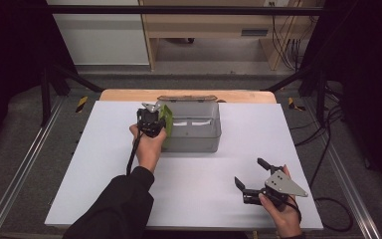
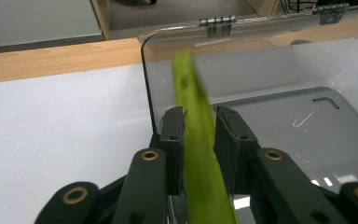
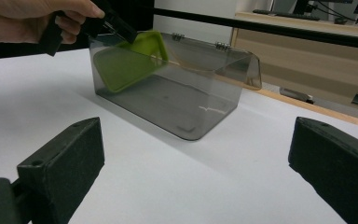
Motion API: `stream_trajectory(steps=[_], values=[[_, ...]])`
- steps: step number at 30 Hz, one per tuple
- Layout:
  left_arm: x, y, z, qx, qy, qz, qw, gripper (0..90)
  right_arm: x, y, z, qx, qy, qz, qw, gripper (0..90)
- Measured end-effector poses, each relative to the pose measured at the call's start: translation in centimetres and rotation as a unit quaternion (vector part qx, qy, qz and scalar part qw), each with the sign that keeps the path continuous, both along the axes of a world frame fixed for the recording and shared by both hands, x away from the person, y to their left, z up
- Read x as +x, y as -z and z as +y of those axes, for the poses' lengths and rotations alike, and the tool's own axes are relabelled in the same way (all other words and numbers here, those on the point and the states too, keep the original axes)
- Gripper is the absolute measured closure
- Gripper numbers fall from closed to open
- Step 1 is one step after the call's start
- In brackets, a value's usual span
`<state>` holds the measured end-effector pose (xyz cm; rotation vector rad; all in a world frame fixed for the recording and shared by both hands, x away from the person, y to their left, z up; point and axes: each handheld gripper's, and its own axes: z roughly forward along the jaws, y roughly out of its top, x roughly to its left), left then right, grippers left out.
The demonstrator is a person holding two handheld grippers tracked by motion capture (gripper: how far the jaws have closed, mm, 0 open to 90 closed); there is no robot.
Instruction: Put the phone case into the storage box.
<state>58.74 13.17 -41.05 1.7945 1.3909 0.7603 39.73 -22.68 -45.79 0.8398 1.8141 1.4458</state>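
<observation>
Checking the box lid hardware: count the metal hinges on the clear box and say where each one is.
2. On the clear box, along its far top edge: one hinge nearer the green plate held by the left gripper, the other hinge farther right. None seems hidden.

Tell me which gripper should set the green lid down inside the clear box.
Left. The left gripper is shut on the green lid, already partly inside the clear box. The right gripper is open, off to the side.
</observation>
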Motion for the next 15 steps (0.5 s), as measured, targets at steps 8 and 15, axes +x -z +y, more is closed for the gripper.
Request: stream_trajectory(steps=[8,15], values=[[0.01,-0.06,0.13,-0.006,0.001,-0.002,1.0000,72.9,-0.01,0.00,0.04,0.000,-0.001,0.000,1.0000,3.7],[-0.35,-0.54,-0.09,-0.008,0.020,-0.035,0.9991,70.6,0.01,0.02,0.09,0.000,-0.001,0.000,1.0000,3.6]])
